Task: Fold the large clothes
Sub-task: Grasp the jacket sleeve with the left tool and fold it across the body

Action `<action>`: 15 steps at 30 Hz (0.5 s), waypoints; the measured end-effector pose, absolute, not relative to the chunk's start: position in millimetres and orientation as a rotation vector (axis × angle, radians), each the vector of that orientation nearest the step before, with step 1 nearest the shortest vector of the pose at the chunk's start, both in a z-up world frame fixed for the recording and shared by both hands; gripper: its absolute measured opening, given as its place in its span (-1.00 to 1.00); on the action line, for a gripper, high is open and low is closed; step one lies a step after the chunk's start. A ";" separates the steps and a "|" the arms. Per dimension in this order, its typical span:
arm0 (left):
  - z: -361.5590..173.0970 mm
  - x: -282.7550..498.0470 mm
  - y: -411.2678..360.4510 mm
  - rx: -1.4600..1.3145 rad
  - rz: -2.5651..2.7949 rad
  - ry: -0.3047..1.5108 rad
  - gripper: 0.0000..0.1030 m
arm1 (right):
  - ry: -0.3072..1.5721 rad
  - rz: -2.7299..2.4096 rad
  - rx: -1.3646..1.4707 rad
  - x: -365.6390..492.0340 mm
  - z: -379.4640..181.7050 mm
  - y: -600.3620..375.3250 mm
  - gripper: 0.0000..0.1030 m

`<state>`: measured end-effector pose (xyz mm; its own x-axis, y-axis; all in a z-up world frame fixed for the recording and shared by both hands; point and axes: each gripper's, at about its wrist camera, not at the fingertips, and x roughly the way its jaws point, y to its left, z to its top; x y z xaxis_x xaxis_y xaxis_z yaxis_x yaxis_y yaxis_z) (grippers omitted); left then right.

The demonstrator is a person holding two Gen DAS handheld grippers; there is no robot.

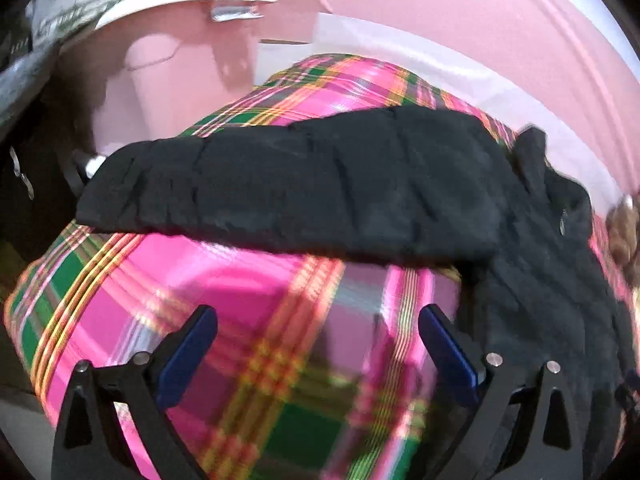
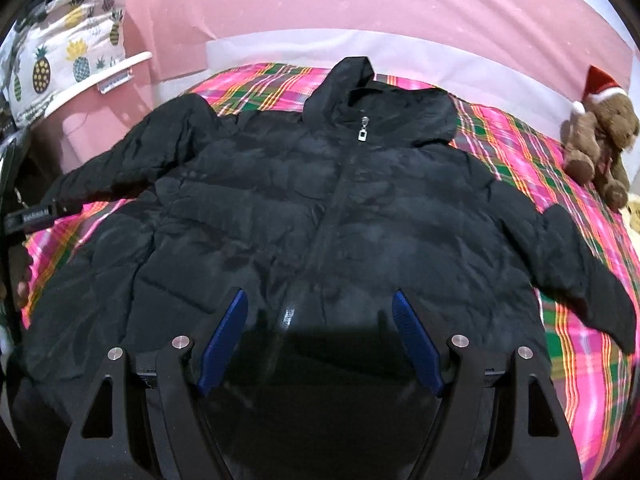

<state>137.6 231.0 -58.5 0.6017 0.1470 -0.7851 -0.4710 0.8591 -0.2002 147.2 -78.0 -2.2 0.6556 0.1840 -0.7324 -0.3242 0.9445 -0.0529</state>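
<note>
The black puffer jacket lies flat under the right gripper, jaws spread empty. The left gripper, likewise agape, hovers beside its sleeve

Black tongs, blue pads, silver screws

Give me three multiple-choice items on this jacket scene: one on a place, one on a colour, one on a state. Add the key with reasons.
1. Where does the teddy bear sit?
A. on the jacket's chest
B. at the bed's far right edge, apart from the jacket
C. between the right gripper's fingers

2. What colour is the jacket?
A. black
B. white
C. red

3. How is the jacket's front zip?
A. fully open
B. missing
C. closed up to the collar

Key: 1 B, the bear rests on the plaid bedcover, clear of the sleeve; 2 A, the whole puffer reads black; 3 C, the silver pull hangs at the neck and the front panels meet.
</note>
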 end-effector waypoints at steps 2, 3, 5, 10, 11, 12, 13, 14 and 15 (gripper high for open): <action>-65.6 144.1 249.7 -0.461 0.391 0.847 0.92 | 0.809 0.291 -0.205 157.7 -6.4 -72.2 0.45; -68.4 147.1 256.6 -0.477 0.403 0.842 0.89 | 0.808 0.295 -0.212 162.6 -8.2 -69.7 0.45; -75.7 154.3 270.7 -0.515 0.417 0.839 0.83 | 0.810 0.295 -0.220 172.0 -12.5 -67.0 0.45; -80.9 170.8 286.6 -0.500 0.462 0.782 0.41 | 0.831 0.292 -0.243 193.2 -24.7 -64.7 0.45; -82.5 173.9 290.3 -0.497 0.479 0.779 0.33 | 0.836 0.289 -0.246 196.2 -27.2 -65.6 0.45; -82.9 175.2 292.3 -0.495 0.485 0.774 0.16 | 0.842 0.287 -0.248 200.0 -29.6 -66.6 0.45; -82.6 177.6 294.0 -0.493 0.486 0.766 -0.05 | 0.845 0.286 -0.248 201.8 -31.1 -67.4 0.45; -81.4 178.3 295.4 -0.494 0.486 0.762 -0.16 | 0.850 0.285 -0.248 203.7 -32.6 -68.5 0.45; -79.3 179.0 297.0 -0.498 0.484 0.757 -0.35 | 0.854 0.284 -0.246 205.6 -34.2 -70.7 0.45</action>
